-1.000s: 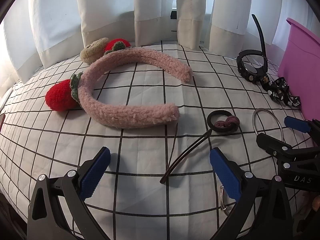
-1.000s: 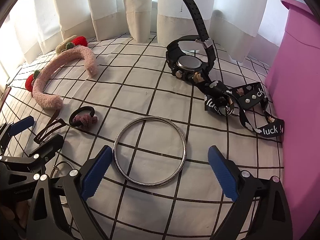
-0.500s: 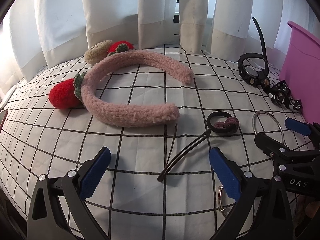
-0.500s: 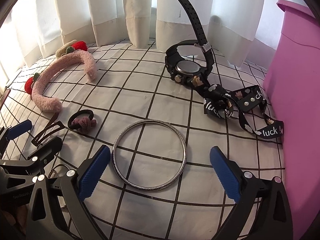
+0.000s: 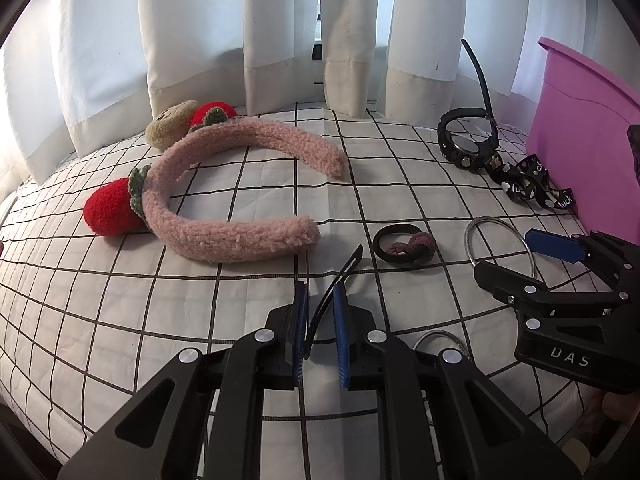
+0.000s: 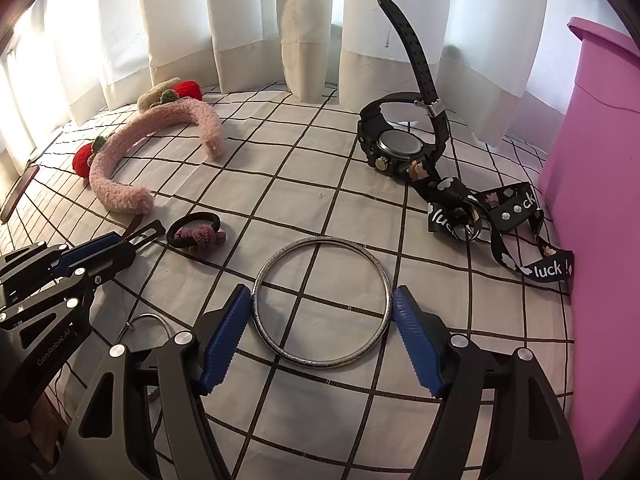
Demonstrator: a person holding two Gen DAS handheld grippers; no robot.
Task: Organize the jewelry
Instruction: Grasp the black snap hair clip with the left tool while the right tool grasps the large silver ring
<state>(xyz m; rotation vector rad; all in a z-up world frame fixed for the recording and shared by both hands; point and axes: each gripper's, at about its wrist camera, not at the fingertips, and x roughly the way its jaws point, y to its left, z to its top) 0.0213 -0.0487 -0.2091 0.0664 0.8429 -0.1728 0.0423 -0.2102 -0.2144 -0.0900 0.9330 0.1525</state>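
My left gripper is shut on a thin dark hair clip, which sticks out forward over the checked cloth; the clip also shows in the right wrist view. My right gripper has its blue pads touching both sides of a silver bangle that lies flat on the cloth; the bangle also shows in the left wrist view. A black hair tie with a mauve knot lies just beyond the clip.
A pink fuzzy headband with red strawberries lies at the left. A black watch and a black "luck" strap lie at the right, beside a pink box. A small metal ring lies near me. White curtains hang behind.
Both grippers were wide open. The left one has shut on the hair clip and lifted its end. The right one has narrowed onto the bangle's sides.
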